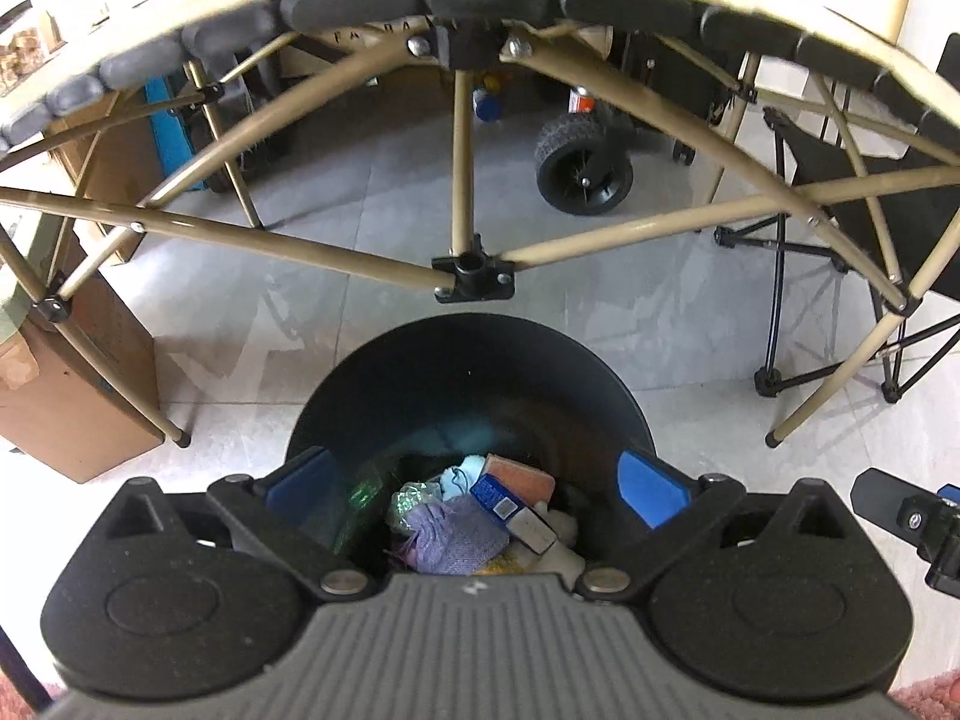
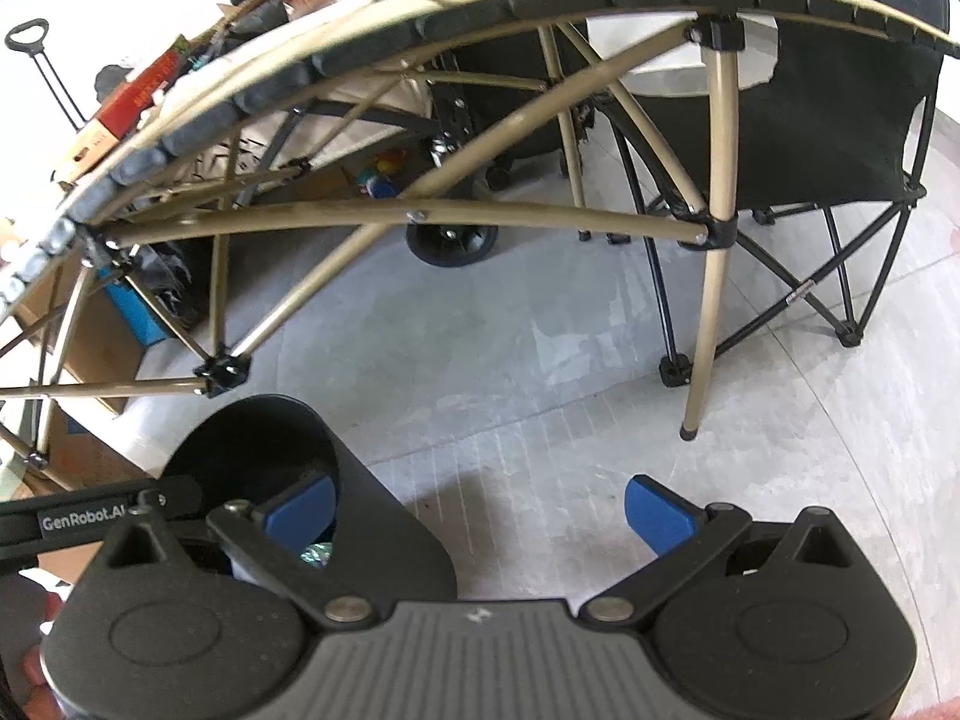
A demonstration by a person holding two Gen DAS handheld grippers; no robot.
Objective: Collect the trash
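Below, one bin [image 1: 468,372], two open hand-held grippers [image 1: 471,489].

R hand-held gripper [image 2: 480,507]: jaws wide apart, blue pads, nothing btwn them, over bare floor
Bin [image 2: 312,480]: black, round, lower left, just beside gripper's left finger; scraps of trash seen inside
L hand-held gripper [image 2: 90,519]: black arm w/ "GenRobot.AI" label, reaches in at bin rim
Floor [image 2: 540,360]: grey tile
Surface [image 2: 420,6]: folding, tan legs, arcs overhead
Chair [image 2: 810,120]: black camp type, upper right
Far left: cardboard boxes [image 2: 102,354]
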